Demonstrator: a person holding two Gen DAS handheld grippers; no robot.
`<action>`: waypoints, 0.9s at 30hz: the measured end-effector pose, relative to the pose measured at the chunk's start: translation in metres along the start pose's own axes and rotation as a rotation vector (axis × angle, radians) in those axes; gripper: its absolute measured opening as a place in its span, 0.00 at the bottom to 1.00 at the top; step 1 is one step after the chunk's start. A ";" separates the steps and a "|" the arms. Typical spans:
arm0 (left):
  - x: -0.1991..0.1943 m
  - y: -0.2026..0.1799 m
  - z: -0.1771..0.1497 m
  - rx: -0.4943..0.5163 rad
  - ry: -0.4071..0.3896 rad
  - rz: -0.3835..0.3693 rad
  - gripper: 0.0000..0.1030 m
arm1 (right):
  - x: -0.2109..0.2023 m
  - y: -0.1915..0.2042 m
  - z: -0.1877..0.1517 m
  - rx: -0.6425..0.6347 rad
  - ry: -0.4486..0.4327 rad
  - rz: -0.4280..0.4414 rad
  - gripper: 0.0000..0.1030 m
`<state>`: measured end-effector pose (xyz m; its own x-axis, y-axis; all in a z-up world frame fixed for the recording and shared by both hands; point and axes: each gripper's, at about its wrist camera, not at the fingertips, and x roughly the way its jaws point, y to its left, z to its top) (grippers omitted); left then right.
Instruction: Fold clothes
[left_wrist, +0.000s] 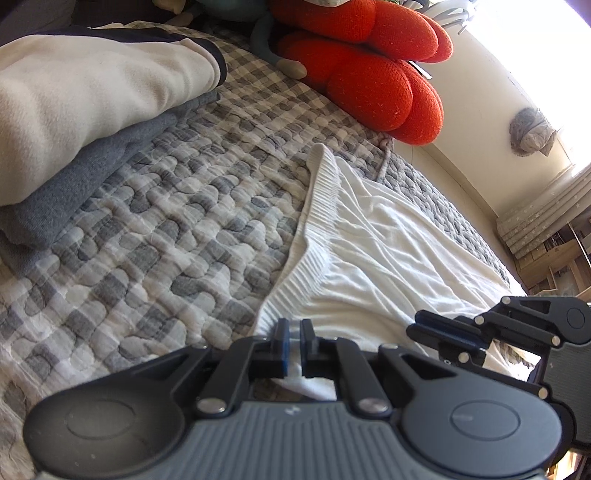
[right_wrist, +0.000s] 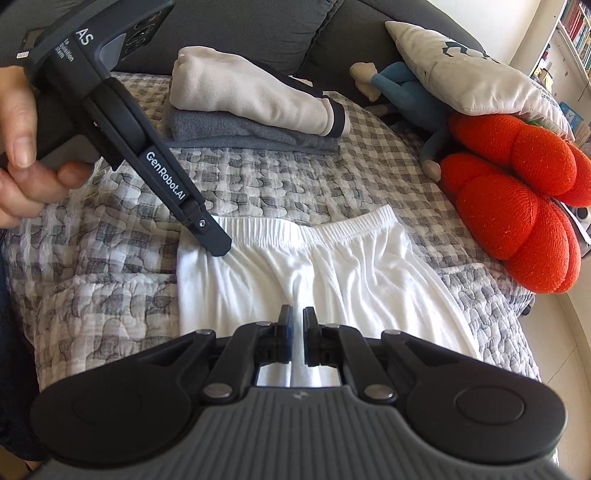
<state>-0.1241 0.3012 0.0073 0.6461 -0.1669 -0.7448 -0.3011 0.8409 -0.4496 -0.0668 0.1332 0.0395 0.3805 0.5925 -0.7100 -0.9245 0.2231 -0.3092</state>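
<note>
Daylight floods from the window at my upper right, blown out to white; fisheye bends the edges; my near housing looks soft.

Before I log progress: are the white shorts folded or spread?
Spread. The white shorts lie flat on the checked quilt, waistband stretched full width, both leg panels showing, no fold over them.

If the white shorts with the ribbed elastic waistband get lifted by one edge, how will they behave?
The white shorts with the ribbed elastic waistband will probably drape limply: the thin fabric lies in soft wrinkles on the checked quilt. They are likely light. The gathered waistband looks thicker, so it may hold its line slightly better.
</note>
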 end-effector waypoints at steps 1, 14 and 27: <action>0.000 0.000 0.000 -0.001 0.001 -0.001 0.06 | -0.001 -0.001 -0.001 0.001 0.000 -0.001 0.05; -0.001 0.004 0.001 -0.030 0.007 -0.016 0.06 | 0.003 -0.024 -0.003 0.098 -0.009 -0.124 0.21; -0.001 0.005 0.002 -0.036 0.009 -0.019 0.07 | 0.010 -0.019 -0.009 0.102 0.044 -0.056 0.36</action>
<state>-0.1246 0.3061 0.0068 0.6456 -0.1875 -0.7403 -0.3138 0.8187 -0.4810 -0.0448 0.1278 0.0327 0.4306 0.5428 -0.7211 -0.8984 0.3341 -0.2850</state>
